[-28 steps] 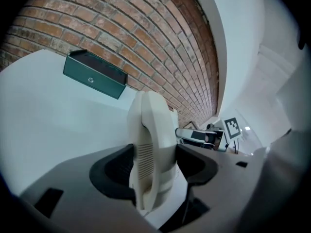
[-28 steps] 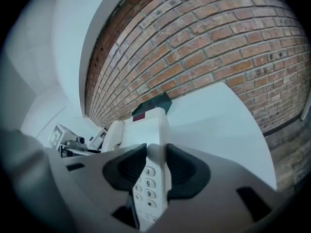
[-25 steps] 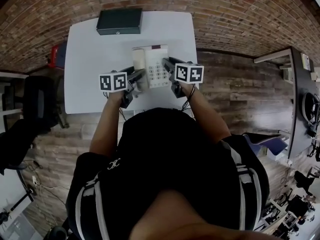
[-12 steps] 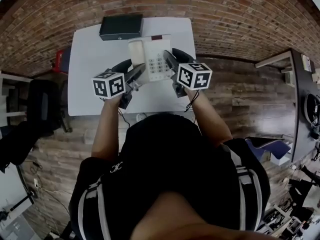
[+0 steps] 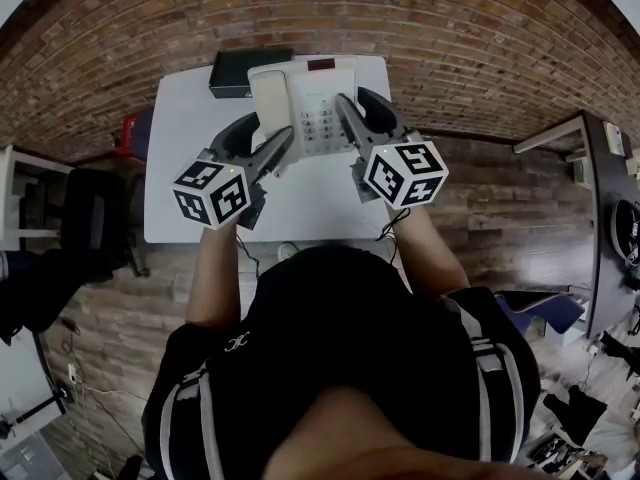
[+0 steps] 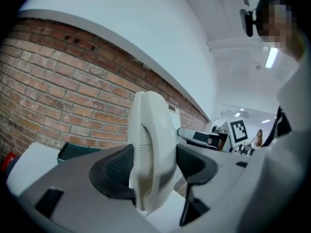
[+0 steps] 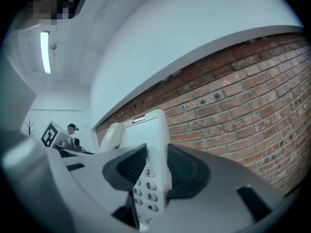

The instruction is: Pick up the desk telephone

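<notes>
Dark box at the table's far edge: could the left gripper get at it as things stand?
Probably not. The left gripper is shut on the handset side of the telephone, held above the table with the right gripper; the dark box lies beyond it.

Office (brick wall [image 5: 450, 48]): white desk [image 5: 190, 168], black chair [image 5: 88, 223], ceiling strip light [image 7: 45, 52].

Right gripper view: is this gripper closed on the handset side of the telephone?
No: the right gripper clamps the desk telephone at its keypad edge, and the handset lies on the far side.
</notes>
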The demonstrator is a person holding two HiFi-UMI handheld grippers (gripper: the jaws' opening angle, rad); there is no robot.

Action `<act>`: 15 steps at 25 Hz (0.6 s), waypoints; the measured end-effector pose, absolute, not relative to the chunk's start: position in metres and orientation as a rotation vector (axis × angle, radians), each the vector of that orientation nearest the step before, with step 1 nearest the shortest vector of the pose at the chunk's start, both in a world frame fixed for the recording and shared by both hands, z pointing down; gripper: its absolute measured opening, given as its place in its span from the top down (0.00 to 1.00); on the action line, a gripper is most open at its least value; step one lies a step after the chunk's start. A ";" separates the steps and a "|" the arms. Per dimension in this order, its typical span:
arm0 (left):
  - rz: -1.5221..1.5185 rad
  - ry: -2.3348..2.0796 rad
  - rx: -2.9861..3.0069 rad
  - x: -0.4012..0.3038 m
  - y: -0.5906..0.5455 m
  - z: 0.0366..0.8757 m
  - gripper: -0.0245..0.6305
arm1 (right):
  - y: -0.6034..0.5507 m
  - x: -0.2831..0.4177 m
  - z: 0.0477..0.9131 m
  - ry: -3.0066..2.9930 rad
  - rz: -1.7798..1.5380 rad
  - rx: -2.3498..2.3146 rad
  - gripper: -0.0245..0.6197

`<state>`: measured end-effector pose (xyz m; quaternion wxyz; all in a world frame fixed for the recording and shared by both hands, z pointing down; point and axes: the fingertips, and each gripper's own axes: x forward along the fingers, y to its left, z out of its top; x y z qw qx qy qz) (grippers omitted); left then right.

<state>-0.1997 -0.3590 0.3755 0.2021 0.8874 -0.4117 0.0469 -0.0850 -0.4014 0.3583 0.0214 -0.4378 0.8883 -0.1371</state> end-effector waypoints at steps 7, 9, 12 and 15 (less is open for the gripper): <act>0.123 -1.173 2.555 -0.199 -0.357 0.351 0.53 | -0.394 -0.084 0.326 2.733 -0.225 -1.378 0.78; 0.131 -1.165 2.539 -0.199 -0.357 0.356 0.53 | -0.394 -0.085 0.328 2.747 -0.205 -1.385 0.78; 0.148 -1.163 2.518 -0.198 -0.357 0.362 0.53 | -0.394 -0.086 0.332 2.759 -0.216 -1.387 0.78; 0.148 -1.162 2.511 -0.200 -0.356 0.363 0.53 | -0.392 -0.086 0.335 2.753 -0.243 -1.386 0.78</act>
